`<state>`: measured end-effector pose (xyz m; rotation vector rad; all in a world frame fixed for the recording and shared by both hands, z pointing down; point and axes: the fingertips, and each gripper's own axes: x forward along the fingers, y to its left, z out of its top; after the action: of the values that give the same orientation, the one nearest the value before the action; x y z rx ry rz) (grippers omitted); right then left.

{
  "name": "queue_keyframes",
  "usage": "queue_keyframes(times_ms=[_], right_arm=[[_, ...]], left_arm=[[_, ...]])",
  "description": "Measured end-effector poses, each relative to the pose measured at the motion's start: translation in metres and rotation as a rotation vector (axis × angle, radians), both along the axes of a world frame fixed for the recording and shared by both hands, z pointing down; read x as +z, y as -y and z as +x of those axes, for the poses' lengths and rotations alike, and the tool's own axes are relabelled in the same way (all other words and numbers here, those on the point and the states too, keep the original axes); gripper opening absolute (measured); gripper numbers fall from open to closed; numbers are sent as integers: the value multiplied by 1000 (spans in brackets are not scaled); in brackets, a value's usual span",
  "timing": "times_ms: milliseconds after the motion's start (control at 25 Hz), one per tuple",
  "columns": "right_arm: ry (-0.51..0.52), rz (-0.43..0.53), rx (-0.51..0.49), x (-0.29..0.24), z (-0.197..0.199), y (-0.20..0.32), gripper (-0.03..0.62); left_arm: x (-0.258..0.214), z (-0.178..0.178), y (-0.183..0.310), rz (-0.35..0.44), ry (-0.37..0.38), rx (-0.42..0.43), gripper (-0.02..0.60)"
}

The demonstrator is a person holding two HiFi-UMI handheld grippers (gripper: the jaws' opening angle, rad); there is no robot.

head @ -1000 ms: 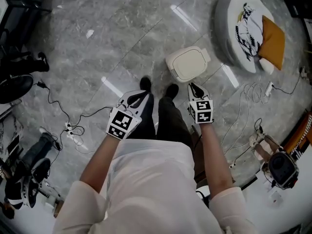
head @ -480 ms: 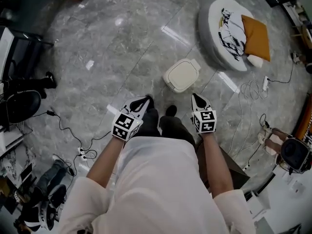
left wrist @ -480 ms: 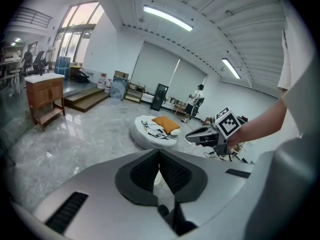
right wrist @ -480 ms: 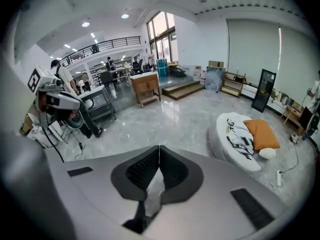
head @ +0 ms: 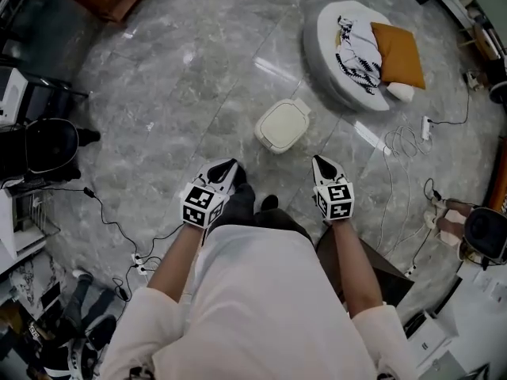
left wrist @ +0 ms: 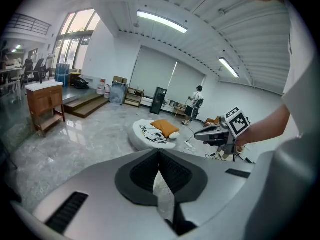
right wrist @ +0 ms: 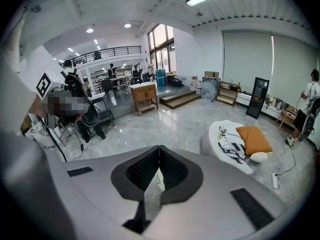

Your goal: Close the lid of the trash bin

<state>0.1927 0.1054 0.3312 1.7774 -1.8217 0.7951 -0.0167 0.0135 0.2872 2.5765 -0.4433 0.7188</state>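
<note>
The cream-white plastic trash bin [head: 283, 125] stands on the grey marble floor [head: 198, 77] a little above the centre of the head view, and its flat lid [head: 279, 127] lies down on it, so it looks closed already. Compared with a second ago, the bin appears smaller and sits farther from the bottom of the frame, while more of the room shows around it. I judge that the person has straightened up and drawn away from it. The left gripper [head: 228, 167] and the right gripper [head: 320, 165] are now below the bin in the frame, well apart from it, one at each side of the person's dark shoes. Each gripper's own view shows its jaws pressed together with nothing between them, and looks out over the room and not at the bin. For the task this seems to mean that the closing itself is finished and only the retreat is going on. At the upper right, near the bin, lies a round white floor cushion [head: 325, 54] with an orange pillow [head: 398, 54] and a black-and-white cloth [head: 356, 50].
</note>
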Motion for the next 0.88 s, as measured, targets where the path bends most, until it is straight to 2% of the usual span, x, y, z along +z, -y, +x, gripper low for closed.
queue_keyframes(times_ms=[400,600,880], right_arm=[[-31,101,14,-46,27,-63,29],[-50,153,5,-73,28,-89,29],[-69,201,14,-105,27,-111,29]], left_arm=[[-30,14,-53,65,-38,-45,17],[-53,8,-69,124,-56,-59,17],[-84,-9,-82,160,-77,-86,17]])
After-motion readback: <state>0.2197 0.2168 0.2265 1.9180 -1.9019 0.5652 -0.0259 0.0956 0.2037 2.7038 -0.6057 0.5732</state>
